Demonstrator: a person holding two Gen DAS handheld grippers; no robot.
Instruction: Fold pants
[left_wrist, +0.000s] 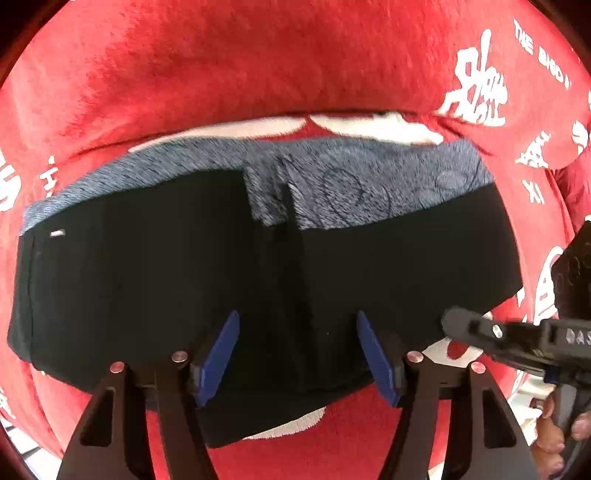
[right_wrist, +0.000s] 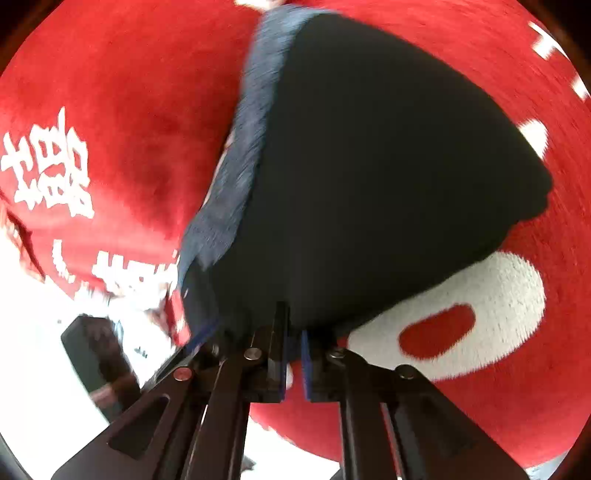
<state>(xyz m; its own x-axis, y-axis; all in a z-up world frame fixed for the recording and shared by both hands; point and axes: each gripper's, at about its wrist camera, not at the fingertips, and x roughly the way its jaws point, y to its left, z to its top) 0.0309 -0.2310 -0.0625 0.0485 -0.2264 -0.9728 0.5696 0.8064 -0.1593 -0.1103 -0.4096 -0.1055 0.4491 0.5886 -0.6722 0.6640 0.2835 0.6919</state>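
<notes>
The red blanket (left_wrist: 184, 66), printed with white lettering and shapes, is seen covering the whole work surface, and the pants (left_wrist: 184, 277) are laid across its middle.

The task is judged to be well advanced: the pants are already gathered into a compact, wide rectangle, with at least 1 fold made, since a black outer layer is seen lying over a band of fuzzy grey-blue lining (left_wrist: 351, 184) left exposed along the far edge. A vertical seam or crease is seen near the centre. What is left is judged to be 1 more fold (probably bringing 1 end over the other) and some squaring-up.

The fabric is seen as matte black outside, fleecy inside, thick and soft-looking; the edges are rounded, not crisp.

The left gripper (left_wrist: 297, 350) is held over the near edge of the pants with its blue-padded tongs spread wide, nothing pinched. The right gripper (right_wrist: 293, 363) is seen at the right-hand end, its tongs pressed nearly together on the edge of the pants, which is bunched there.
</notes>
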